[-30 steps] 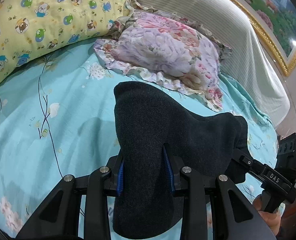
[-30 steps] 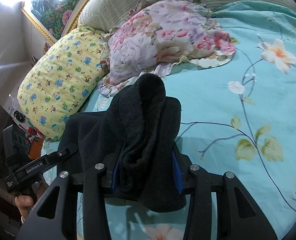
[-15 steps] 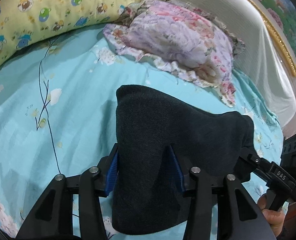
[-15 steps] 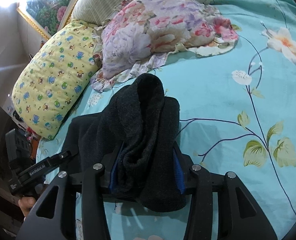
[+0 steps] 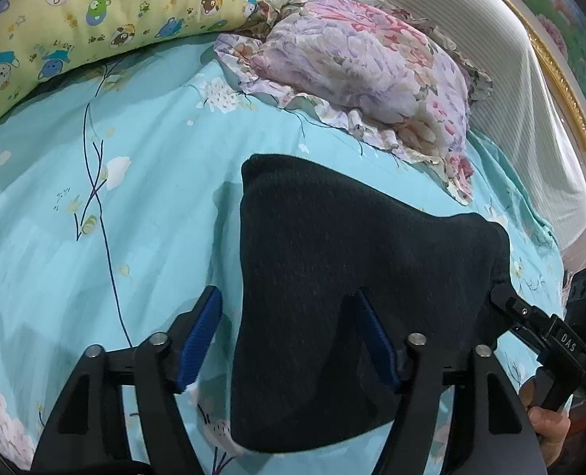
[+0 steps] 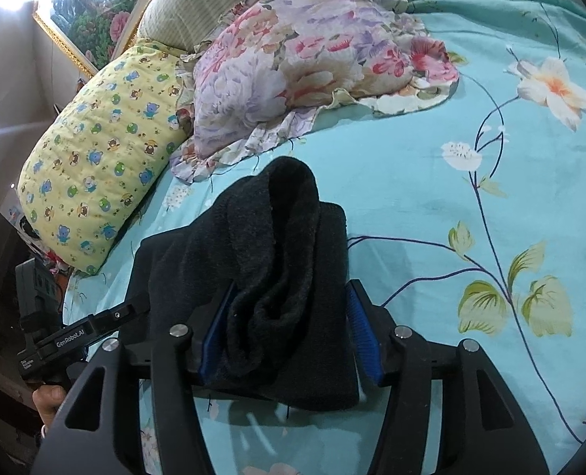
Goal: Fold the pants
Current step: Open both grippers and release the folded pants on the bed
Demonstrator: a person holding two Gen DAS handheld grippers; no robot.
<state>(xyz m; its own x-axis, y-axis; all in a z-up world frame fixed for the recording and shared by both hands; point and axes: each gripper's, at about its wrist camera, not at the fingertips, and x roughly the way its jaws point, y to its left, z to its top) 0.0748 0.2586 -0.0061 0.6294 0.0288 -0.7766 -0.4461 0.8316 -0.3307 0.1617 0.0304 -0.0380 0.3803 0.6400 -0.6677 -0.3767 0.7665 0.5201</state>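
The dark charcoal knit pants [image 5: 332, 277] lie bunched in a fold on the turquoise floral bedsheet [image 5: 114, 217]. My left gripper [image 5: 289, 336] stands open, its blue pads apart, with the left pad clear of the cloth and the pants lying between the fingers. My right gripper [image 6: 289, 332] is also opening, with the rolled edge of the pants [image 6: 277, 257] between its blue pads; the right pad shows a small gap. Each gripper shows at the edge of the other view: the right one [image 5: 546, 336], the left one [image 6: 71, 336].
A floral ruffled pillow [image 5: 364, 79] lies just beyond the pants. A yellow cartoon-print pillow [image 5: 75, 19] is at the far left. A striped headboard [image 5: 530, 99] and a gold-framed picture [image 6: 87, 12] stand behind. The bed edge is near the right gripper's hand [image 5: 550, 427].
Both grippers lowered the pants toward the sheet. The left gripper's jaws have spread open and let go of the cloth; the right gripper's jaws have widened a little.
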